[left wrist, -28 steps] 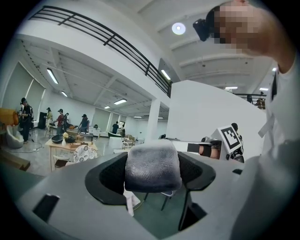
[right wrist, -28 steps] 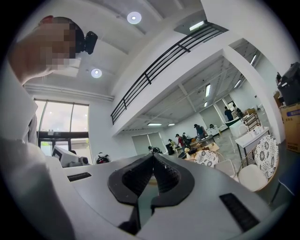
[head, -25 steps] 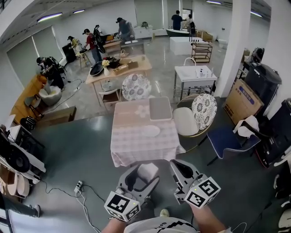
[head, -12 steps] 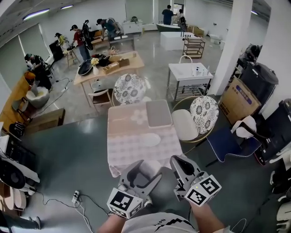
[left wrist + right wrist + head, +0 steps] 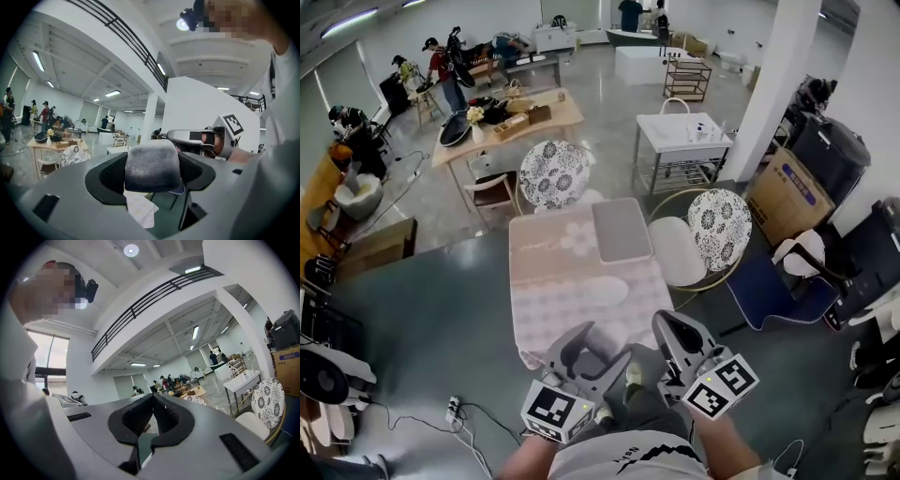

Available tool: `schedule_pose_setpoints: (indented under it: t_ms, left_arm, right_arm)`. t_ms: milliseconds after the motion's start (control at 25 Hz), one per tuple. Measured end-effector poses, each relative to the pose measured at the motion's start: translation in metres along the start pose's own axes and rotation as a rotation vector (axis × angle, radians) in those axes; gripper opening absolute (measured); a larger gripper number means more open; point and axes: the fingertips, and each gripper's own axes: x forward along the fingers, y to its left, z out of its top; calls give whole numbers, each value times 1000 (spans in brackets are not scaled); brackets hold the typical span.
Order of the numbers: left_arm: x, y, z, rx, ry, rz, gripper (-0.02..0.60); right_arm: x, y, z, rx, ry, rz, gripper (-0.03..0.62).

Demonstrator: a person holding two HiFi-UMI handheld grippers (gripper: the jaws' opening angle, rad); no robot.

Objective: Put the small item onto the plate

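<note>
Two grippers sit at the bottom of the head view. The table (image 5: 546, 253) with its pale checked cloth lies at 12 o'clock from them, near but not yet under them. We judge this to be the carrying step, with the small item (image 5: 152, 168) in hand and the placing not yet begun.

The left gripper (image 5: 592, 354) has its jaws clenched on that item, a grey, rounded, soft-looking lump. The right gripper (image 5: 675, 333) has its jaws pressed together on nothing. The plate (image 5: 598, 292) lies bare on the half of the table nearer us, with a grey mat (image 5: 621, 230) at 1 o'clock from it.

For the next move we would need to close on the table and bring the left gripper over the plate. It should then go down until the item rests on the plate, and only then should the jaws part.

The head view gives us the plate, the table and the line between them and the grippers, but it barely shows the item. The left gripper view shows the grip plainly, with the right gripper at 2 o'clock, yet no plate. The right gripper view settles that its jaws hold nothing.
</note>
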Motion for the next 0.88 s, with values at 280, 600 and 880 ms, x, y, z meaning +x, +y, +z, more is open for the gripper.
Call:
schedule_pose_setpoints:
  t_ms: [280, 600, 880]
  left_arm:
    - [55, 45, -5, -10, 43, 19, 316]
    - [135, 92, -11, -10, 87, 51, 316]
    - [174, 131, -28, -26, 151, 93, 316]
  right_arm:
    - [58, -51, -7, 41, 30, 33, 13]
    - [123, -130, 0, 63, 79, 86, 13]
    - [170, -167, -16, 84, 146, 137, 12]
